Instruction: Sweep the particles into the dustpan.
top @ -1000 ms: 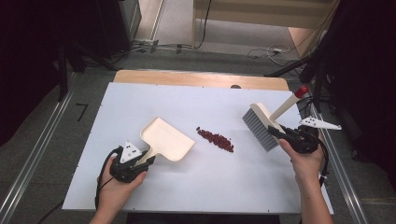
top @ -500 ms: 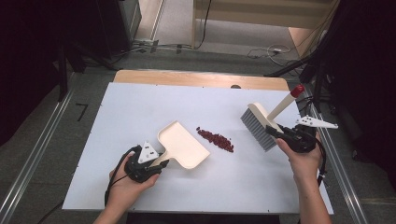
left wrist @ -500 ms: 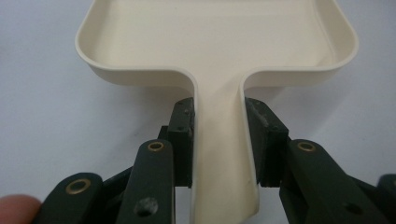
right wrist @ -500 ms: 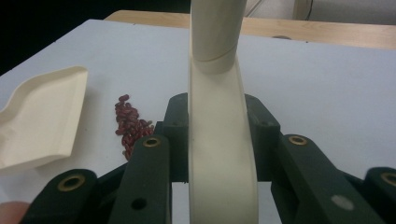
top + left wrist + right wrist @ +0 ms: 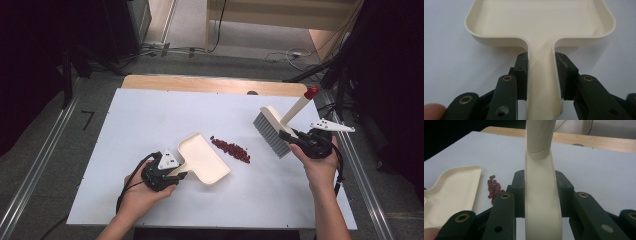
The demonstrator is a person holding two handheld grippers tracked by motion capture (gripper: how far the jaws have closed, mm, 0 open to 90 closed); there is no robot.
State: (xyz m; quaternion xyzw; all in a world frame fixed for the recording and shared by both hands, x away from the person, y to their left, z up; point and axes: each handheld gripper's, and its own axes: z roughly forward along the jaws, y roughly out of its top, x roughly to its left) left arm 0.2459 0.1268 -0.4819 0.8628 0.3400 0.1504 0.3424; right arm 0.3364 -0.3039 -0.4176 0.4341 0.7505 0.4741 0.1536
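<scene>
Beside the bean pile (image 5: 230,149), dustpan and brush are set for the sweep.

On the white table (image 5: 150,115), the small heap of red beans lies as the landmark: the cream dustpan (image 5: 204,160) sits just to its near-left, open lip turned toward the beans and close to them but apparently not touching, while the brush (image 5: 272,131) hangs to the pile's right, clearly apart from it, bristles tilted down toward the table. The left gripper (image 5: 541,72) has its jaws partly closed, pads clamped on the dustpan's handle; the right gripper (image 5: 540,195) is likewise clamped on the brush's handle. The step looks like lining up before sweeping. Next, the brush should come down on the beans' far-right side and draw them leftward into the pan, which must stay flat on the table.
</scene>
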